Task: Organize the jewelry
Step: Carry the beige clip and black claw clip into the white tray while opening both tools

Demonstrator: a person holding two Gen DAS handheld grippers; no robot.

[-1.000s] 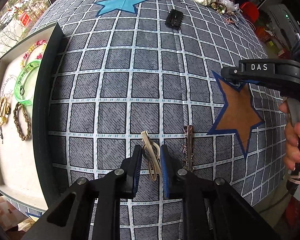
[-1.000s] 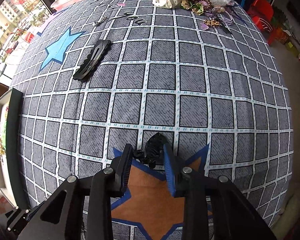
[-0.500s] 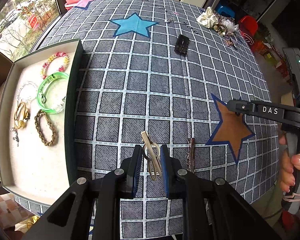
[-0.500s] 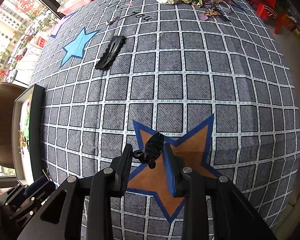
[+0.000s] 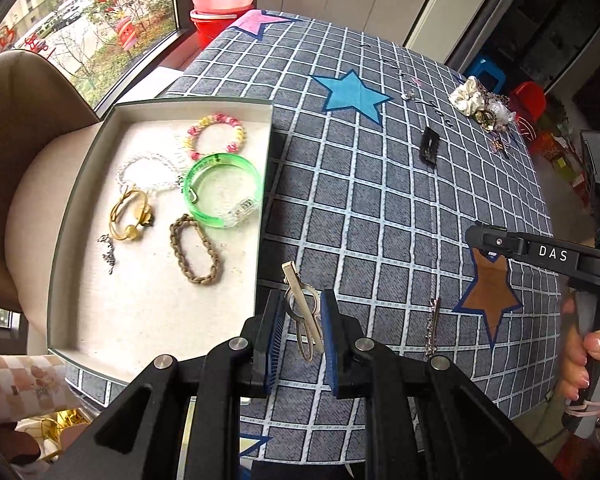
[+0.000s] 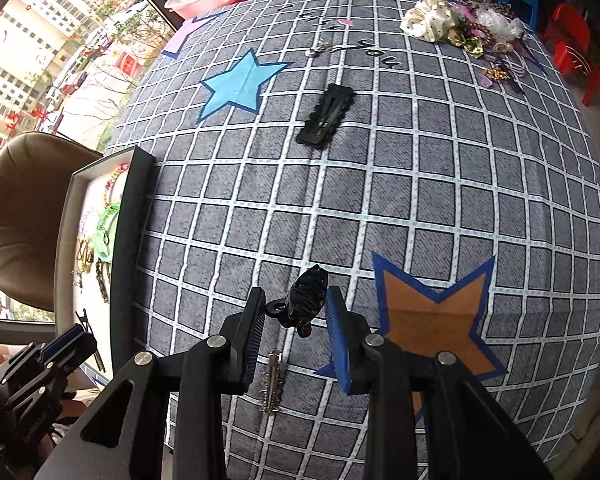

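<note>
Left gripper [image 5: 300,322] pinches a light, stiff metal hair clip [image 5: 303,312] mid-length; right gripper [image 6: 296,312] clamps a small, rigid, slippery black claw clip [image 6: 305,298].

Grey tablecloth [image 5: 380,208] with white grid, blue star [image 5: 354,94] (an orange star [image 5: 488,292] at four o'clock); green bangle [image 5: 222,188], beige hair clip [image 5: 304,312].

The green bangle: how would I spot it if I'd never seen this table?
Find the shallow grey tray at the left edge of the checked tablecloth. Near its right wall lies the green bangle, the only see-through bright green ring, between the pink-and-yellow bead bracelet and the brown braided loop.
</note>
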